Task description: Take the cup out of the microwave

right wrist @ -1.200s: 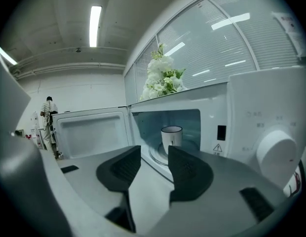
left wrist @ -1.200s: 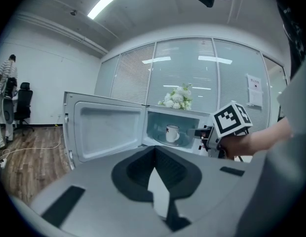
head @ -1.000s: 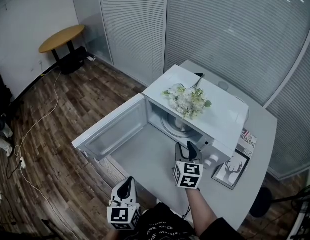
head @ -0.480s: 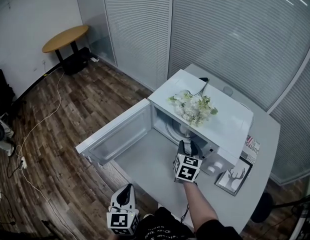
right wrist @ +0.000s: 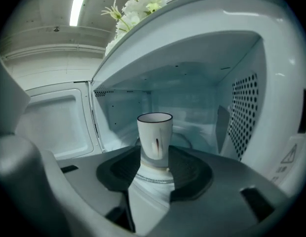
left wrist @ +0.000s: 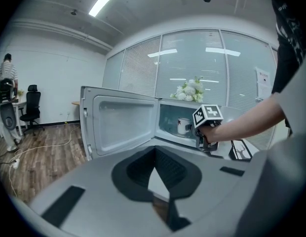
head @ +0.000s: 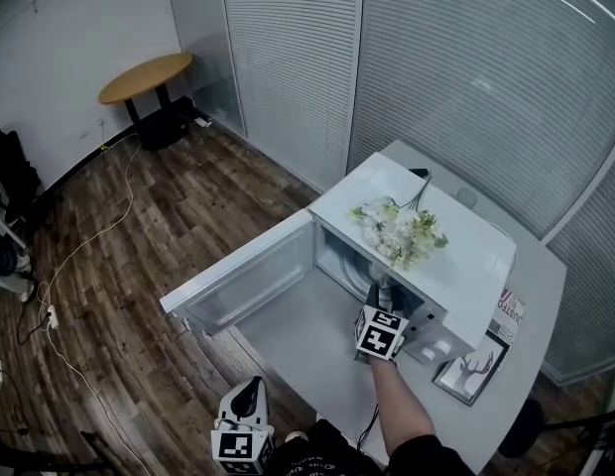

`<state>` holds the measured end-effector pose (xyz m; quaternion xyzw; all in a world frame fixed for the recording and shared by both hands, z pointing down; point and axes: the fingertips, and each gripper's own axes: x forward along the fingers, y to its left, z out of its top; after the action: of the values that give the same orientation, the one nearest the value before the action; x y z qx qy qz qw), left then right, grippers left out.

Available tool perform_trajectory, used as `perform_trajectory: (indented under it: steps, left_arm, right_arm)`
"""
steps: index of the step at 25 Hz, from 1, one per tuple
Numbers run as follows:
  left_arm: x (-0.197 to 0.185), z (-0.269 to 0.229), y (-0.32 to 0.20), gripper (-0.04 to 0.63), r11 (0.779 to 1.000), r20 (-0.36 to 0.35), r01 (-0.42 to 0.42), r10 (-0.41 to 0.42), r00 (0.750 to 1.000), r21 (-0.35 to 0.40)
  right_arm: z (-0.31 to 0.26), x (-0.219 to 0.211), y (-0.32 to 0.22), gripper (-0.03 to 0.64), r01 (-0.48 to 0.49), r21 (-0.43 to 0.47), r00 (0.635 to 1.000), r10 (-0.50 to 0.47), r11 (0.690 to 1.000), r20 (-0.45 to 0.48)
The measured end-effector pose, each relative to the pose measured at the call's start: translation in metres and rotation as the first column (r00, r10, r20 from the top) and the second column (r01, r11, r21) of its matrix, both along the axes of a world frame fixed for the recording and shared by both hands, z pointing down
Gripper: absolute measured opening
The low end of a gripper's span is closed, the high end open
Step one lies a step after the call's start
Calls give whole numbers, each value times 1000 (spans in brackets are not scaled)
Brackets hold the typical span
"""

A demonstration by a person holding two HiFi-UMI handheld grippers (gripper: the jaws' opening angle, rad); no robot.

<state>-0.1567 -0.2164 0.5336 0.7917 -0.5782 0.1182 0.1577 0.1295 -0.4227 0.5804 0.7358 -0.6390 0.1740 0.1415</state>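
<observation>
Inside the microwave cavity, the cup is seen upright on the turntable, roughly centred. It is untouched and not yet lifted. A dark vertical mark shows on its near face; whether that is the handle cannot be told.

The right hand-held gripper is at the cavity mouth with its jaws apart. The cup is lined up dead at 12 o'clock, with its foot just at the gap between the tips. No contact is visible.

Step judged in hand: final approach, then grasp.
- The gripper should be kept level and pushed straight in until the pads sit at mid-body, not on the narrow foot.
- The jaws should be closed square on the wall, clear of the dark mark.
- A small lift is advised, then a straight pull-back. The perforated wall at 3 o'clock and the low roof leave little margin.

The door is swung wide to 9 o'clock, so the exit path looks free. Flowers lie on the microwave top.

The left hand-held gripper is held back at 7 o'clock, above the counter edge. Its jaws are together with nothing between them.
</observation>
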Motion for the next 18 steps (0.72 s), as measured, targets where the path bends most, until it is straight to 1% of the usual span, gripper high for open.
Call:
perform_trajectory:
  steps: [7, 11, 14, 16, 18]
  left_arm:
    - [-13, 4, 2, 6, 999, 25, 27, -27, 999, -18]
    - [-13, 5, 1, 6, 999, 24, 27, -26, 999, -27]
    - [-10, 8, 1, 6, 999, 12, 9, -8, 1000, -37]
    - [-9, 10, 2, 6, 999, 11, 2, -2, 1000, -45]
    - [-9, 13, 2, 6, 999, 13, 1, 0, 1000, -52]
  right_arm:
    - [6, 1, -14, 164, 13, -14, 1000, -13, 1000, -20]
    - [8, 2, -17, 164, 15, -18, 999, -15, 1000, -43]
    - [6, 4, -17, 123, 9, -5, 997, -10, 1000, -71]
    - [3, 7, -17, 114, 2, 5, 997, -2, 1000, -71]
    - [1, 8, -18, 87, 3, 16, 997, -2, 1000, -75]
